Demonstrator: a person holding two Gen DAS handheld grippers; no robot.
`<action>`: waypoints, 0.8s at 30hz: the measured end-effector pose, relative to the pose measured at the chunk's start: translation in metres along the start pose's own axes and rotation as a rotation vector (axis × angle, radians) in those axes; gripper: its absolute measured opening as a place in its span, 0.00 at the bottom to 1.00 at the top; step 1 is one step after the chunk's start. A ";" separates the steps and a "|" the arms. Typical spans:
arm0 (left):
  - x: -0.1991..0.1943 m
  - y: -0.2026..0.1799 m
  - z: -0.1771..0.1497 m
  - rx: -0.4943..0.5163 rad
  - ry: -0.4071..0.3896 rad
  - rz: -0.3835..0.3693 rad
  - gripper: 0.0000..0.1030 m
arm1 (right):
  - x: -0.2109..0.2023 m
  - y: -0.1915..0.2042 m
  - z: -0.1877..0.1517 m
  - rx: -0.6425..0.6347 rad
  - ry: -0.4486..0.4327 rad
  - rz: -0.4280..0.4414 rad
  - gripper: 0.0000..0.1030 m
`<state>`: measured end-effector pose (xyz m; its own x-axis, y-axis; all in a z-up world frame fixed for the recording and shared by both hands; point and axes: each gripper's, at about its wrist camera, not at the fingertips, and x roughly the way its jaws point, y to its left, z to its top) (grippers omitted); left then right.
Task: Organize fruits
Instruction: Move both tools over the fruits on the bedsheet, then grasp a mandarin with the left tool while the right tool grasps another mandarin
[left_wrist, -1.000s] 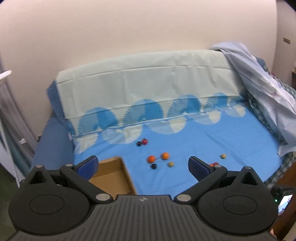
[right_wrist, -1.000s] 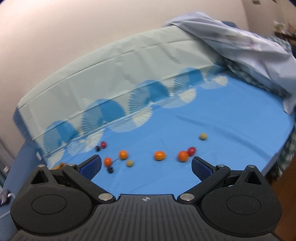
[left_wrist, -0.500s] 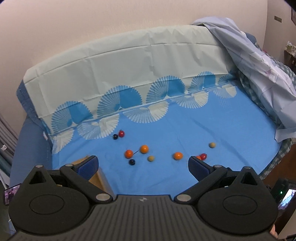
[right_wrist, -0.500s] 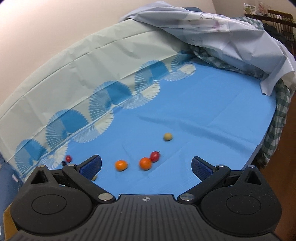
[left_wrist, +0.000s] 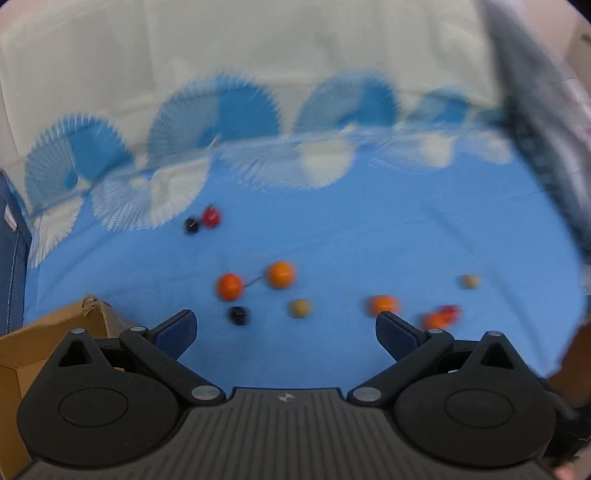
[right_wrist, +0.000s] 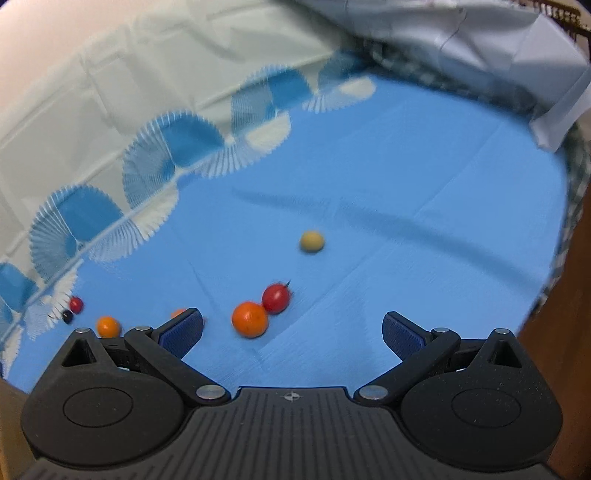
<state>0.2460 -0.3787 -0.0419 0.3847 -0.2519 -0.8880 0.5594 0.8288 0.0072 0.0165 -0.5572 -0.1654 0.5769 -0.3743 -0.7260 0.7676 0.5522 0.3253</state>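
Left wrist view: the left tool (left_wrist: 284, 326) is spread wide and empty; scattered fruits, blurred, lie ahead of it on the blue bed sheet (left_wrist: 332, 236), a cardboard box (left_wrist: 44, 332) beside its left finger.

Right wrist view: the right tool (right_wrist: 291, 332) is likewise wide and empty; an orange fruit (right_wrist: 249, 319) touching a red fruit (right_wrist: 275, 297) lies just ahead. Either could be nudged and rolled away on the soft sheet

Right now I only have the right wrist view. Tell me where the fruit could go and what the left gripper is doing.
Observer: A cardboard box sits at the left edge of the blue sheet, beside the left gripper.
Operator: Report its fingers.
Observer: Spread wide and empty, above the sheet.
Operator: Name the fruit nearest to it.
Observer: A dark fruit lies just ahead of its left finger.
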 end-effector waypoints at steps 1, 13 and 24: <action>0.023 0.015 0.005 -0.033 0.012 0.001 1.00 | 0.013 0.007 -0.002 -0.008 0.013 -0.013 0.99; 0.191 0.095 0.037 -0.119 0.187 0.098 1.00 | 0.116 0.063 -0.033 -0.032 0.009 -0.152 0.99; 0.228 0.071 0.015 0.001 0.217 0.078 0.88 | 0.125 0.074 -0.043 -0.176 -0.074 -0.237 0.85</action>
<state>0.3847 -0.3849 -0.2368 0.2600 -0.0738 -0.9628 0.5350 0.8410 0.0800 0.1335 -0.5307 -0.2583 0.4113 -0.5578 -0.7209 0.8270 0.5610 0.0377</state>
